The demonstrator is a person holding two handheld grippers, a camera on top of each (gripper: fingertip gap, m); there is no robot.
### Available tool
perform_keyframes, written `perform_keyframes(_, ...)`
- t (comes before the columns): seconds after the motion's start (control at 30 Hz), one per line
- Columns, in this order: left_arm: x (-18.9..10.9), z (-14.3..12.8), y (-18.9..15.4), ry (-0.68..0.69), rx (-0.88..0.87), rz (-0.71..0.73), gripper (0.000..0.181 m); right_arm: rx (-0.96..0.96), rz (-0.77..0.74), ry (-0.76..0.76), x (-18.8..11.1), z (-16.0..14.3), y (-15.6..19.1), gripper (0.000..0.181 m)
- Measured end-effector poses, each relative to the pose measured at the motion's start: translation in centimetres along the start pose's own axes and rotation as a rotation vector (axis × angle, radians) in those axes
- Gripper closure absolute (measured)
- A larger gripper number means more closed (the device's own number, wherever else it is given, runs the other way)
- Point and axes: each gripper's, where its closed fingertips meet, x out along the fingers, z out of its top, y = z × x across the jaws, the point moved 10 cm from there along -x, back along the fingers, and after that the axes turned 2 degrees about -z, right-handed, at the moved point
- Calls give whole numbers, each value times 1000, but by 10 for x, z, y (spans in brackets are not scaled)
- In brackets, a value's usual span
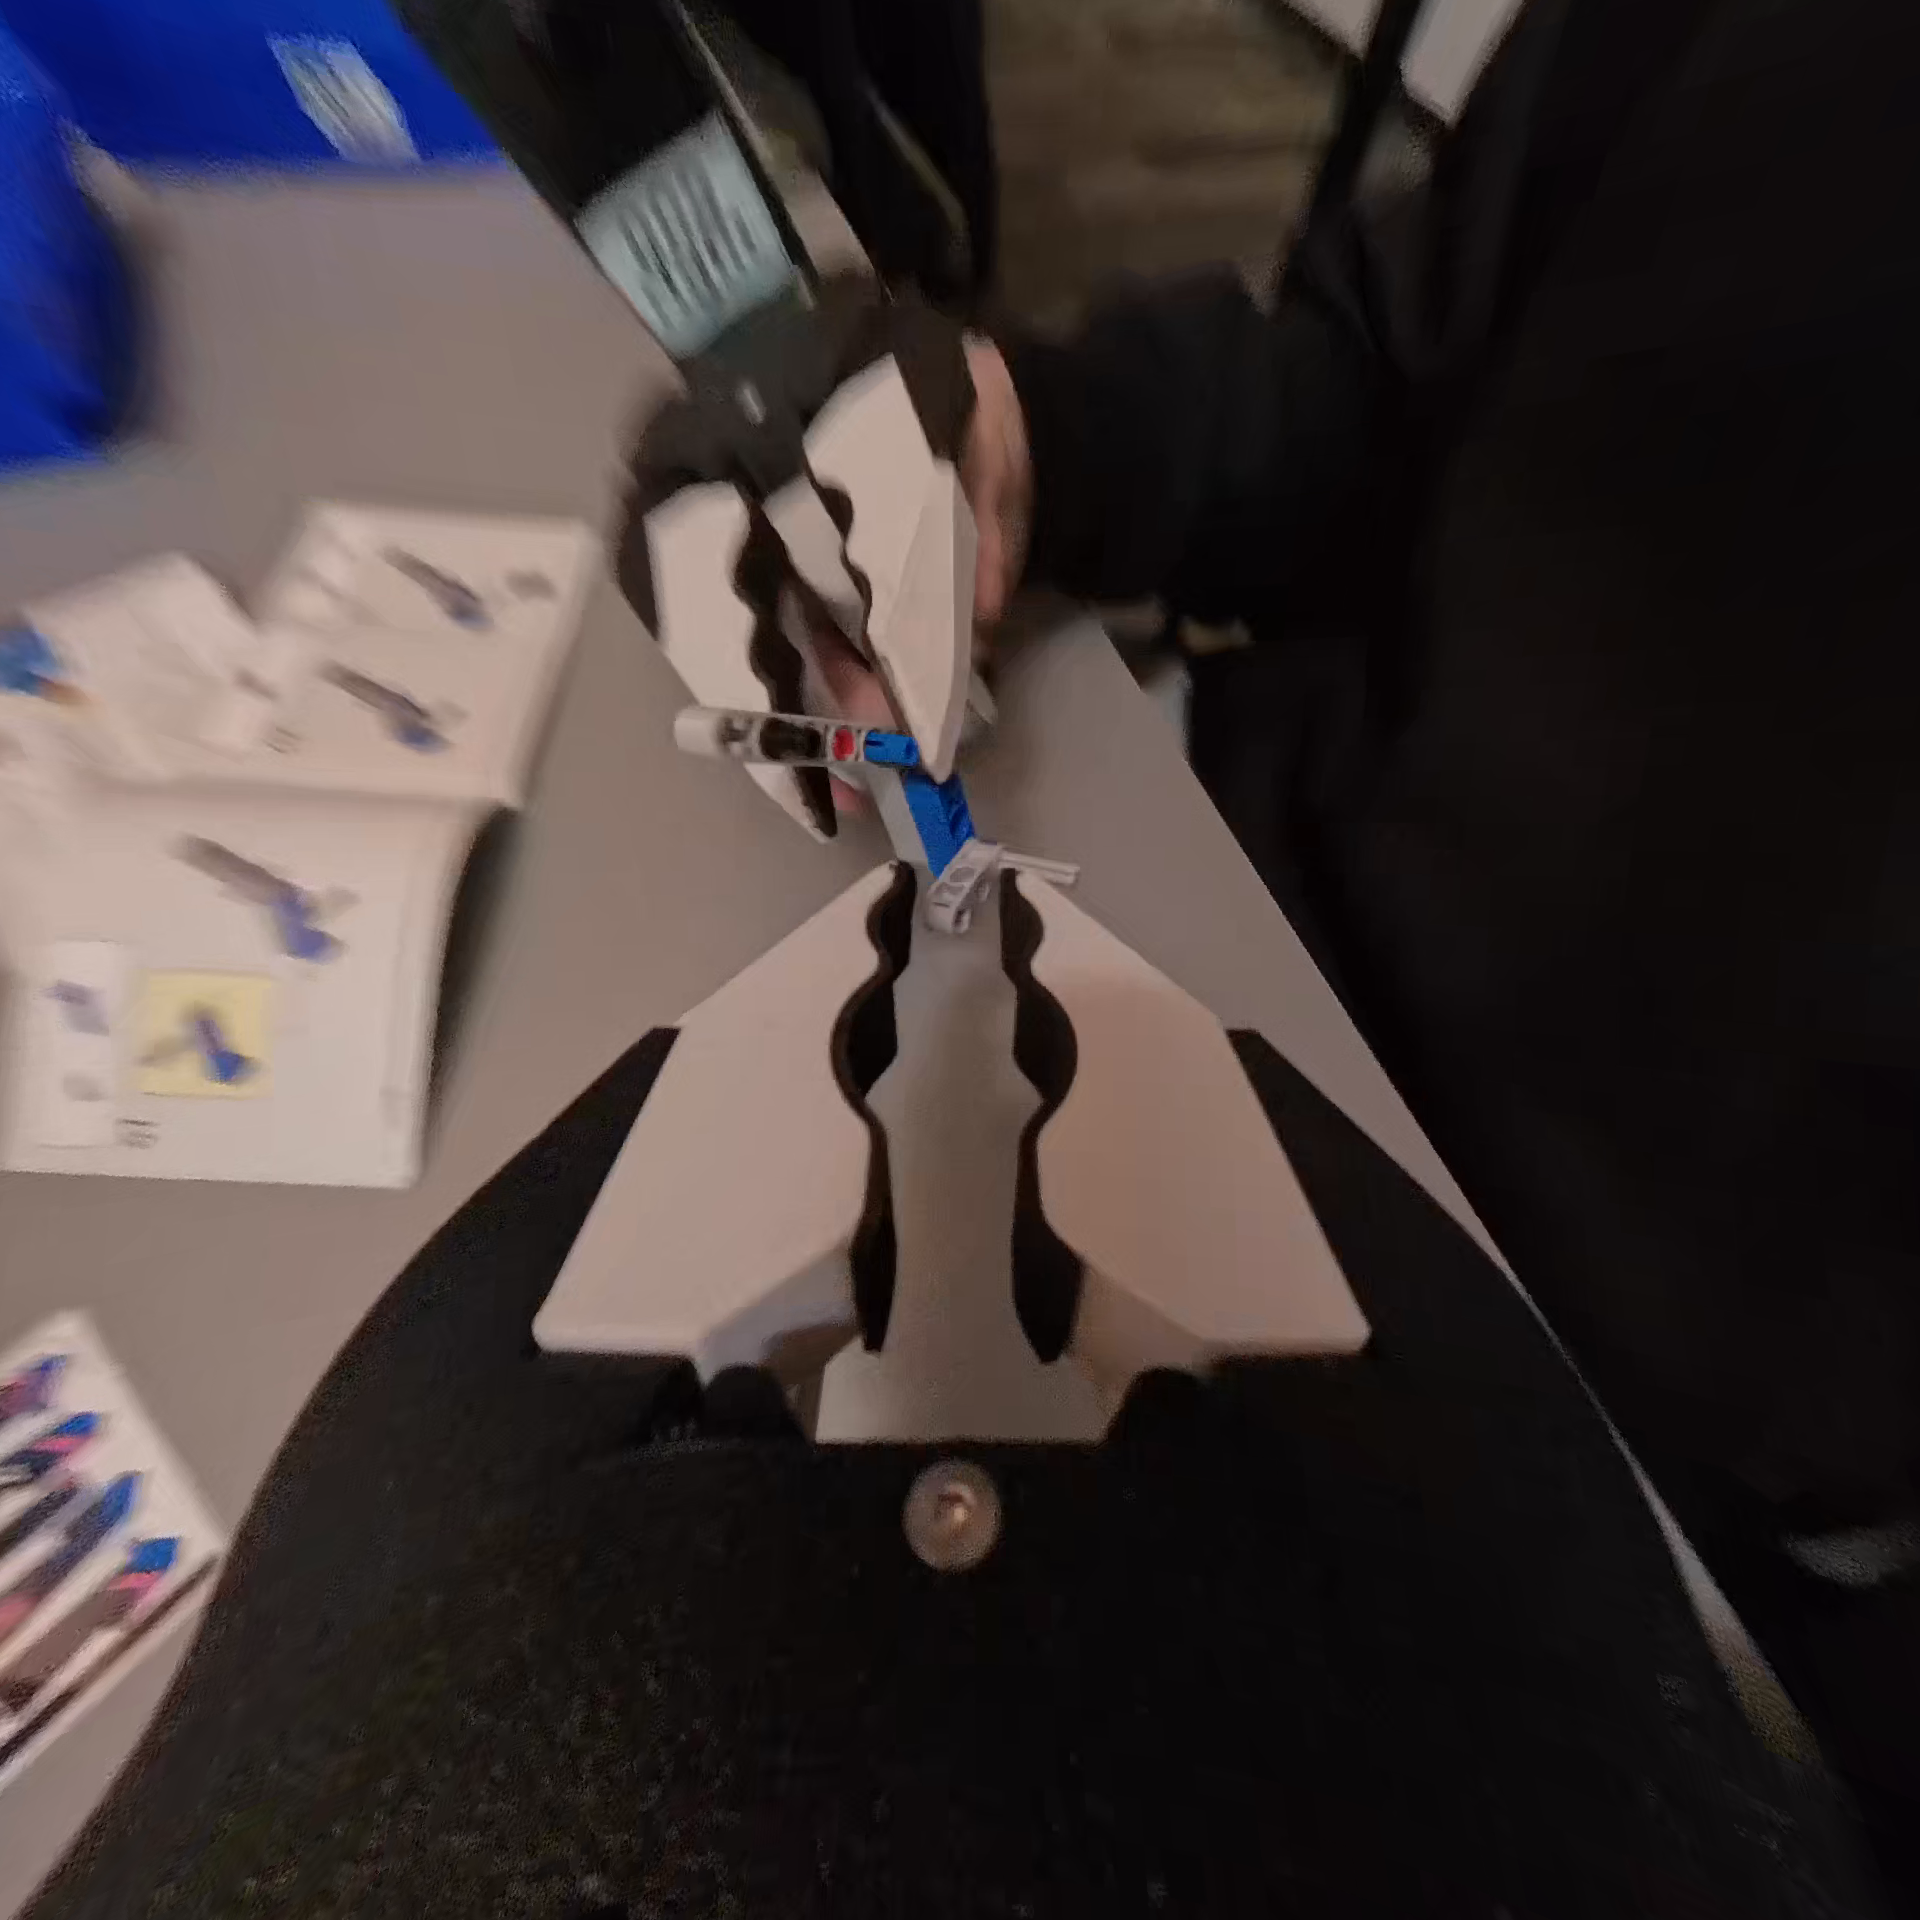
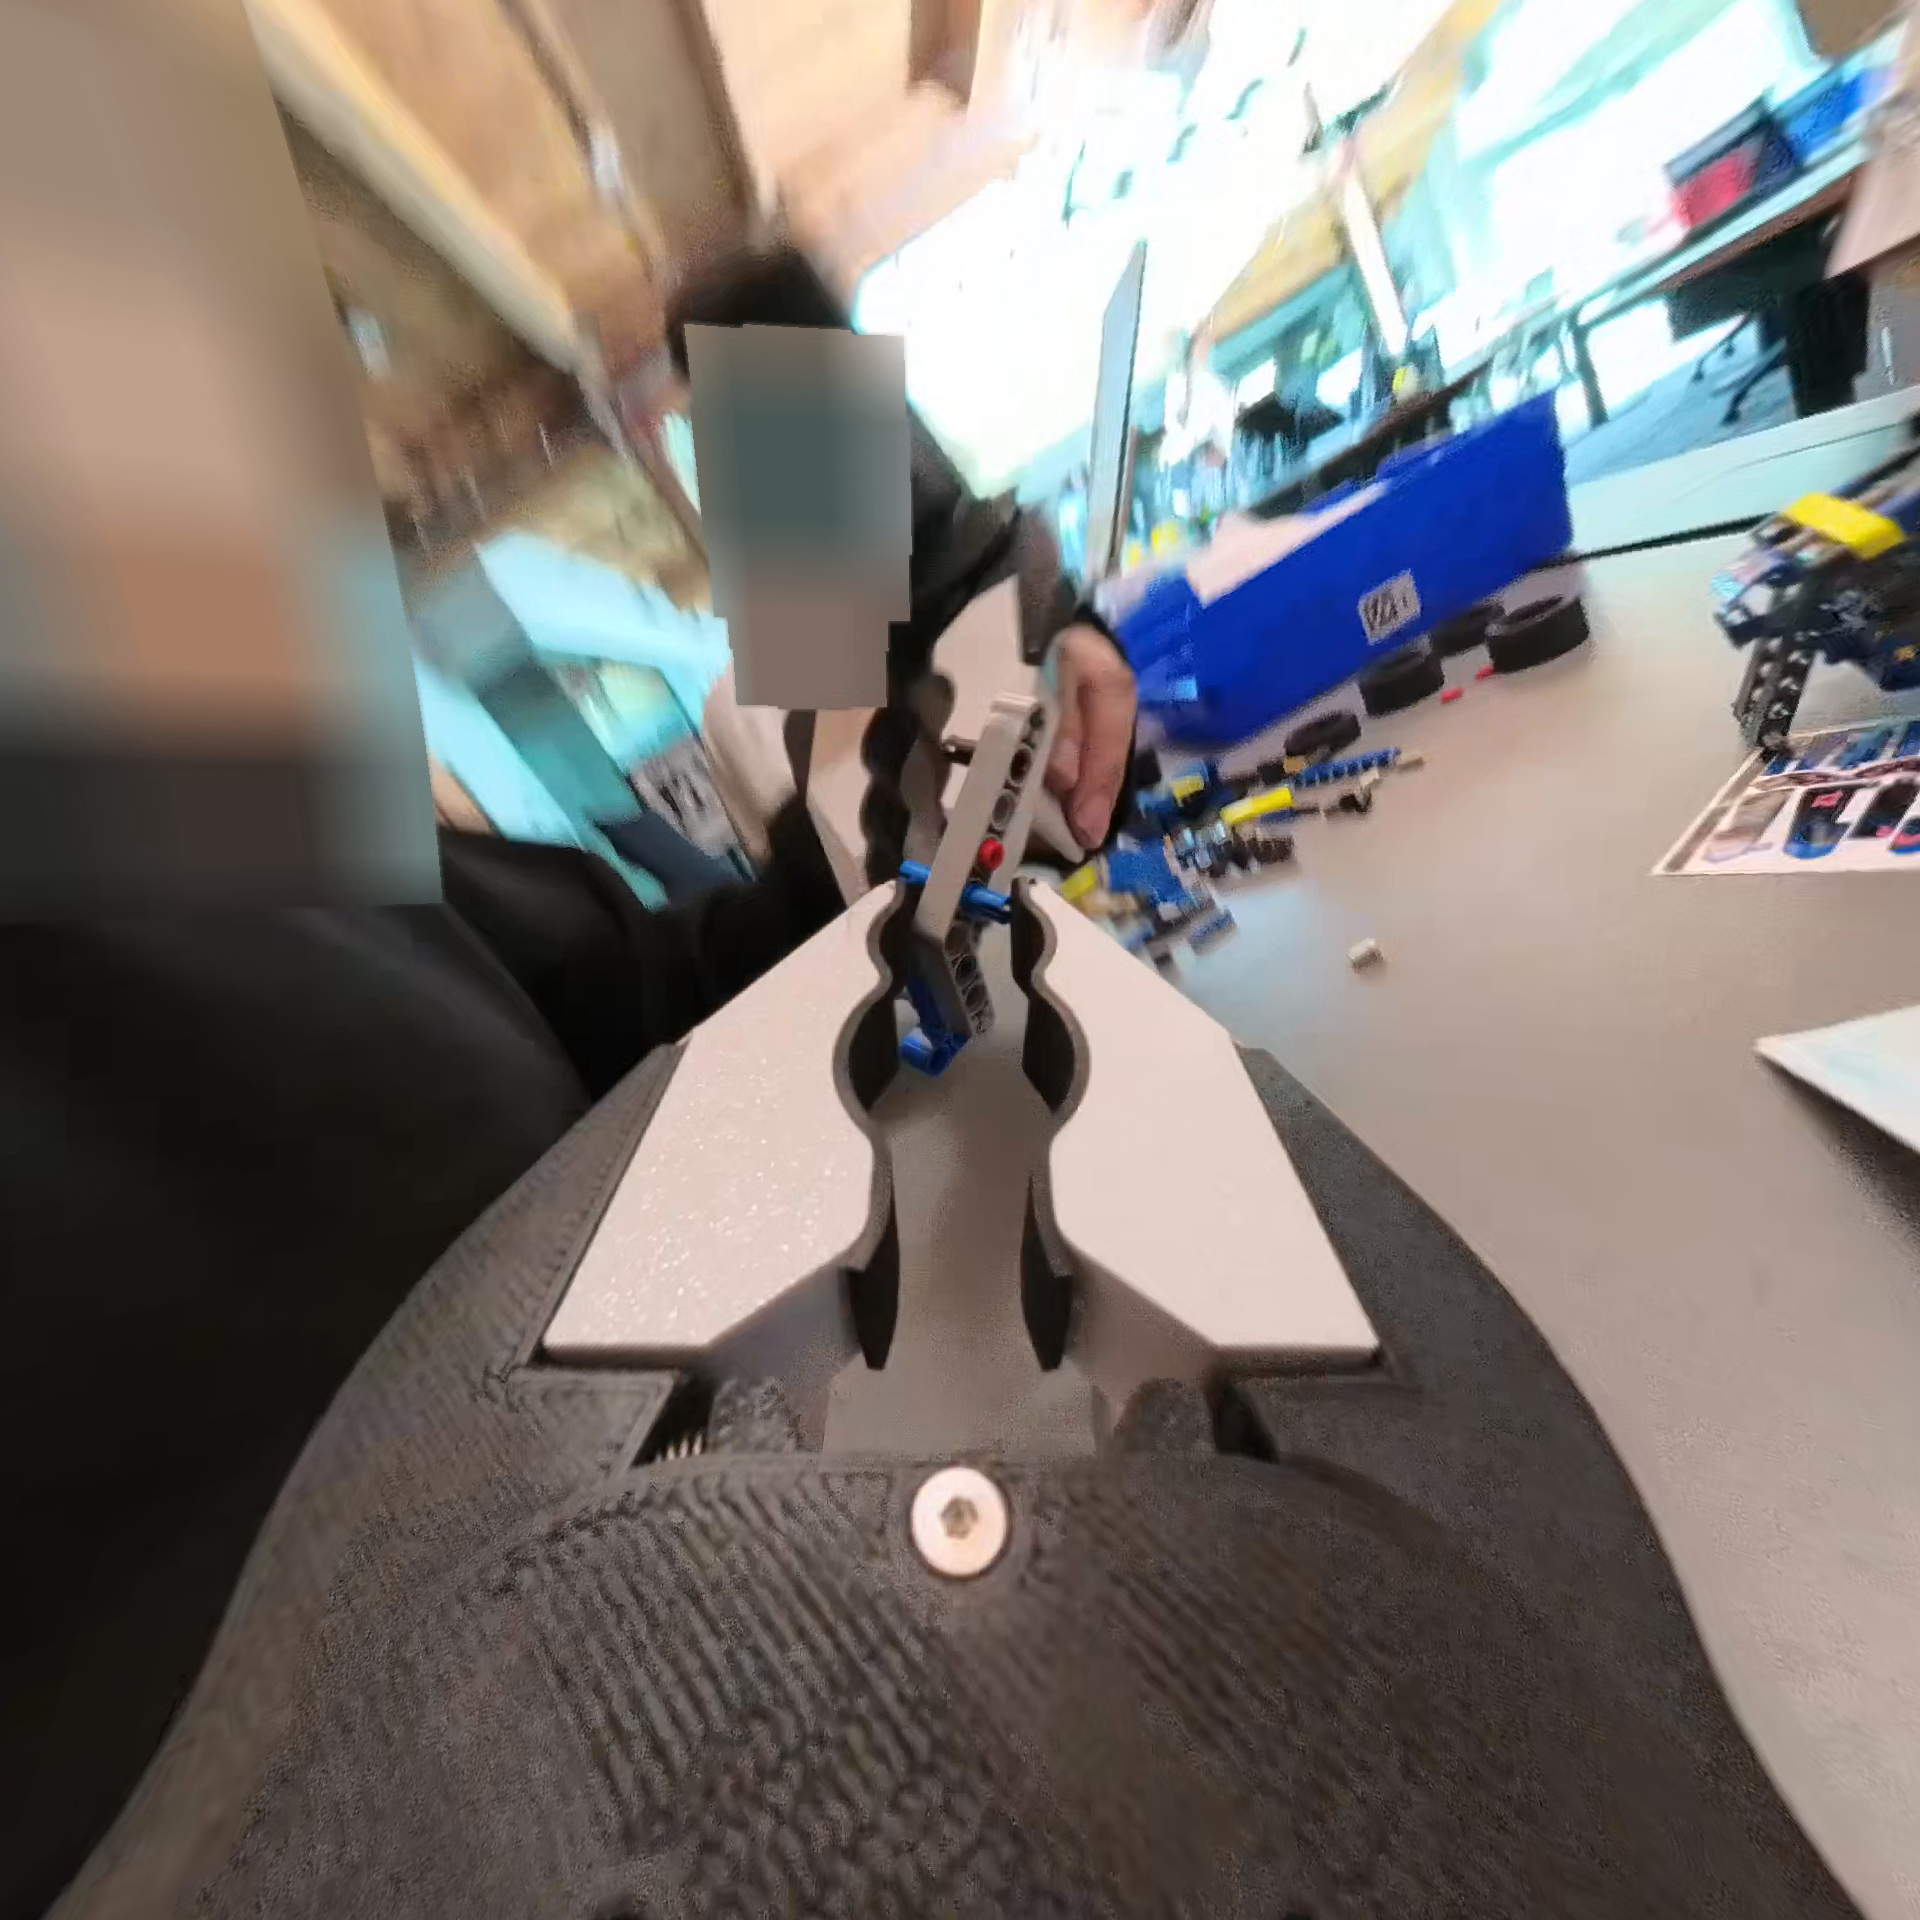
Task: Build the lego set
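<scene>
the little lego piece (image 1: 831, 774) is up in the air over the near edge of the grey table (image 1: 582, 436), held between the two grippers. it is a grey beam with holes, a red pin, blue pins and a blue part.

the right gripper (image 2: 961, 896) is pinching the beam near its middle, where a blue pin (image 2: 987, 902) sticks out sideways. the left gripper (image 1: 956, 888) has its tips around a small light grey connector (image 1: 961, 885) at the end of the blue part (image 1: 940, 821). its tips sit close on each side, but i cannot tell if they really squeeze it.

the step looks like pushing the small connector onto the piece. to do it well, keep the right gripper tight so the beam does not turn. line the small part up straight, then push slowly. if it goes in crooked, it could pop out and fall off the table edge.

to the left lie open instruction pages (image 1: 260, 935) and a sticker sheet (image 1: 73, 1507). far off there is a blue box (image 2: 1351, 582), black tyres (image 2: 1538, 629), a heap of loose bricks (image 2: 1216, 831) and a half-built model (image 2: 1818, 613). another person's hand (image 2: 1091, 727) is just behind the beam. that hand is close and could get bumped. both pictures are blurry.
</scene>
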Motion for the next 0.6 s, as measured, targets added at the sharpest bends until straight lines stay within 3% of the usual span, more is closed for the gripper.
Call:
perform_keyframes(0.1,-12,8,-12,-209,181,141,156,255,119,-338,-17,6,-8,165)
perform_keyframes(0.17,-13,11,-18,-249,248,224,148,375,168,-458,-21,3,-14,165)
perform_keyframes(0.27,-5,16,-19,-273,253,308,132,405,212,-495,-15,-4,-14,165)
perform_keyframes(0.33,-2,17,-18,-304,261,336,132,425,266,-493,-9,-5,-10,165)
perform_keyframes(0.57,1,18,-16,-353,223,209,156,398,326,-440,4,-11,1,165)
perform_keyframes(0.6,1,18,-17,-343,231,189,167,392,328,-439,5,-12,1,165)
